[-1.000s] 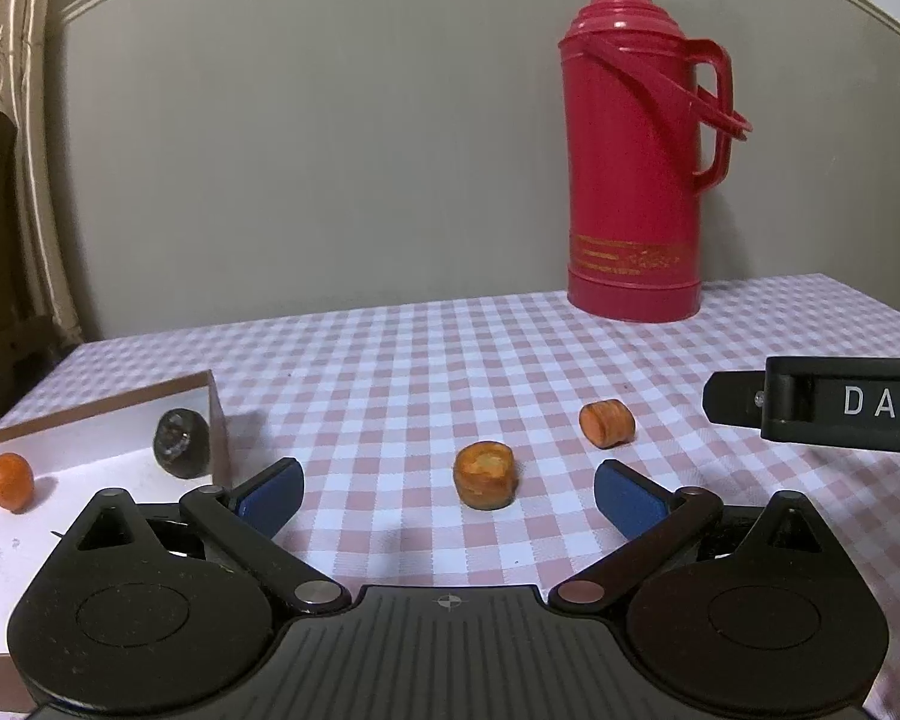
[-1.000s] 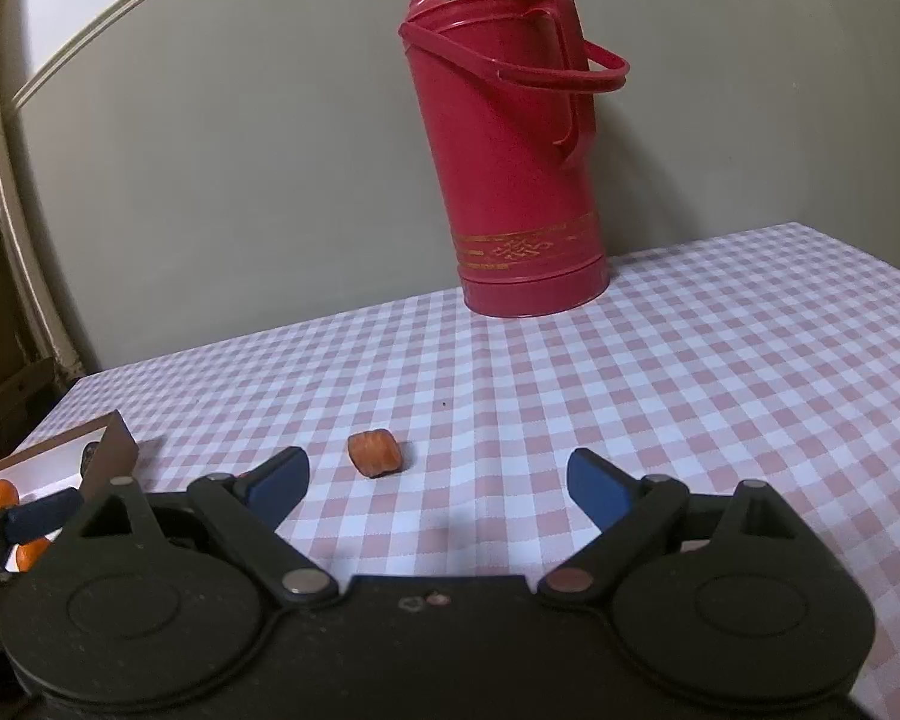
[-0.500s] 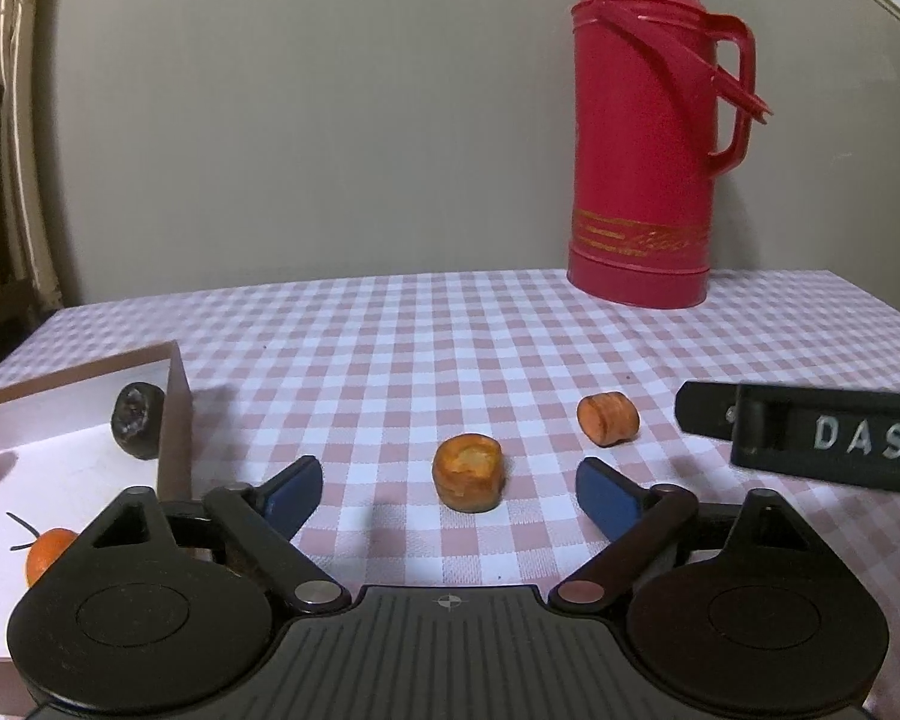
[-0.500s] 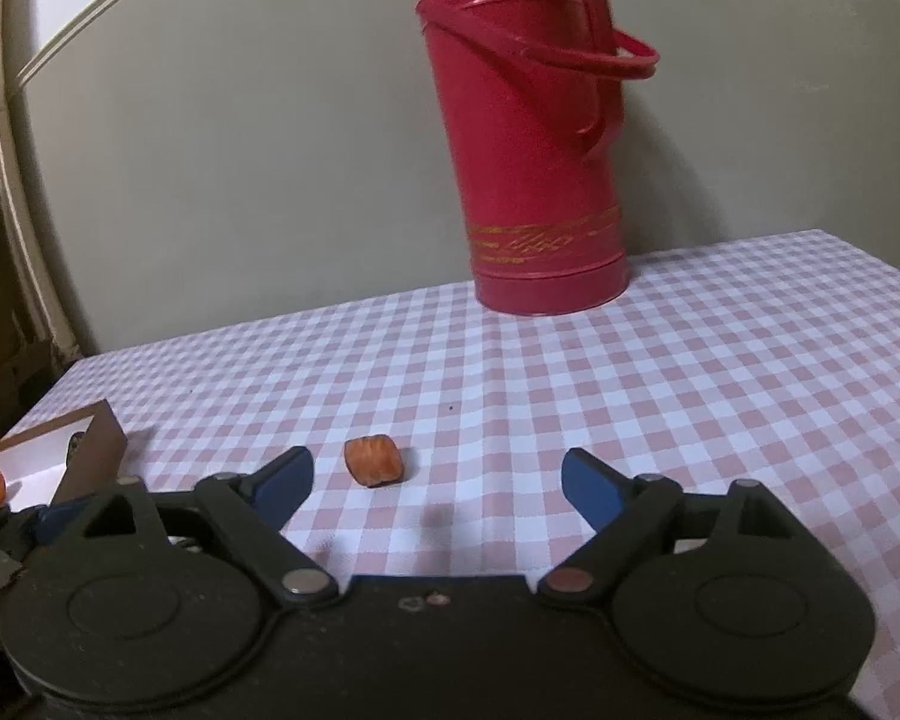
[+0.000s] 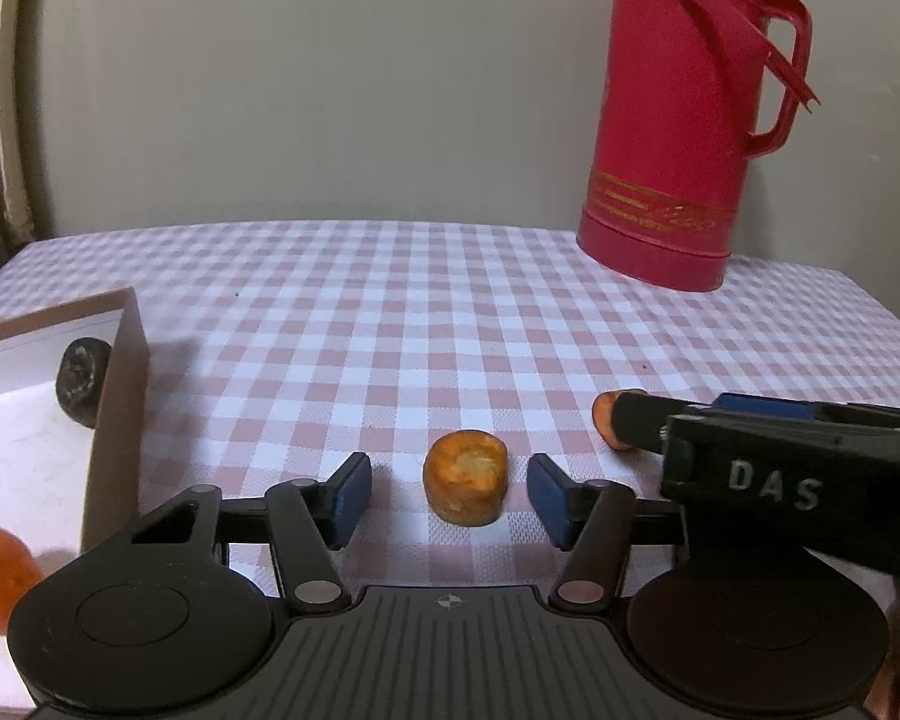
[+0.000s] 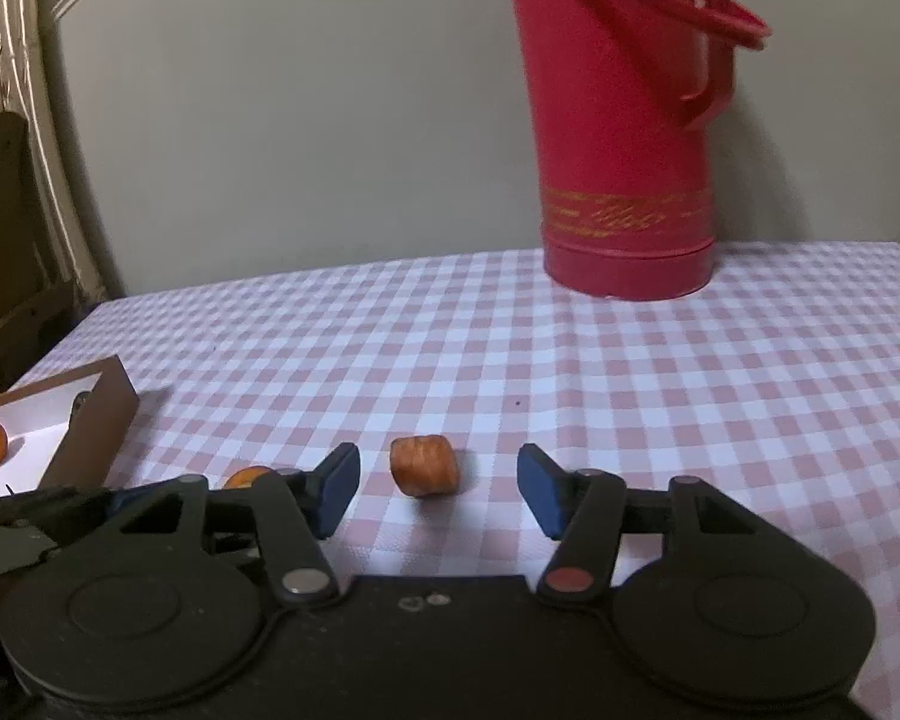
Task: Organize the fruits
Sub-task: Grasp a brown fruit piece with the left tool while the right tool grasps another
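You are closing both jaws, pads not yet touching: your left hand-held gripper is bracketing the stubby orange fruit piece on the checked desk, your right hand-held gripper the smaller ridged piece. Both are probably light, soft and bruisable; pinch their rounded sides gently.

Both views are dim, with soft, warm indoor light. Short, faint shadows lie beside the box and fruit on the cloth. Fisheye bending curves the wall edges and darkens the corners. The flask at the upper right of the right view is motion-blurred; no glare.
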`<state>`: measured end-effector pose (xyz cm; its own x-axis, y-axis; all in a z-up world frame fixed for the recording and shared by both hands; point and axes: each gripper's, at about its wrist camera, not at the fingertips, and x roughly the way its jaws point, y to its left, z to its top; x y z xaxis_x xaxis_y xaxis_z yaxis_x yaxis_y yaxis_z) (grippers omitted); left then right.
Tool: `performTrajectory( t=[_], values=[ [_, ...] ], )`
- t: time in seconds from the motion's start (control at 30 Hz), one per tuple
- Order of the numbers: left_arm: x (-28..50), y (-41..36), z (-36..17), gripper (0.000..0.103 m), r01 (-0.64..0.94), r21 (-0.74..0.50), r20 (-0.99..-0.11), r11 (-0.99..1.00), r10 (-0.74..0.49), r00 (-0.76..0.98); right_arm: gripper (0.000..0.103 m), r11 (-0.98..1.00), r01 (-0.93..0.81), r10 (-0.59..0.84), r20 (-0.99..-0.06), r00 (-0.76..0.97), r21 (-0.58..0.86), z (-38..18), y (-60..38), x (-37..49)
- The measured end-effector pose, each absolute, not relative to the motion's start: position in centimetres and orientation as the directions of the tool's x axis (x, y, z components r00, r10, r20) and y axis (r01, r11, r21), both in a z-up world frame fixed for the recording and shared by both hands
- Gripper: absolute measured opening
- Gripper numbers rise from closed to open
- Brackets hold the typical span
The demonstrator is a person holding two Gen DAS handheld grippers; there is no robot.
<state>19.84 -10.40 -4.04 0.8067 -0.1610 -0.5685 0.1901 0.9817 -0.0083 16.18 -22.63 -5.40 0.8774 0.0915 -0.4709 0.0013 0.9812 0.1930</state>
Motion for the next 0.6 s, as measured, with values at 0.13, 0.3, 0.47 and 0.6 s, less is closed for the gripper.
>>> performTrajectory(
  t=[0.13,0.3,0.47,0.6],
  values=[
    [20.1,-10.6,-4.2,0.049,0.188,-0.006,-0.574,0.982,-0.157,0.803,0.045,0.981,-0.002,0.098,-0.484,0.870,0.194,-5.7,-22.3,17.2],
    [20.2,-10.5,-4.2,0.042,0.184,0.001,-0.573,0.983,-0.151,0.806,0.038,0.981,-0.009,0.106,-0.498,0.861,0.193,-5.9,-21.8,18.3],
    [20.2,-10.5,-4.2,0.031,0.192,0.001,-0.572,0.981,-0.157,0.805,0.028,0.981,-0.006,0.106,-0.508,0.855,0.195,-6.1,-21.4,18.9],
    [20.2,-10.6,-4.2,0.031,0.191,0.004,-0.571,0.982,-0.155,0.806,0.021,0.983,0.007,0.092,-0.522,0.848,0.184,-6.3,-21.3,19.1]
  ],
)
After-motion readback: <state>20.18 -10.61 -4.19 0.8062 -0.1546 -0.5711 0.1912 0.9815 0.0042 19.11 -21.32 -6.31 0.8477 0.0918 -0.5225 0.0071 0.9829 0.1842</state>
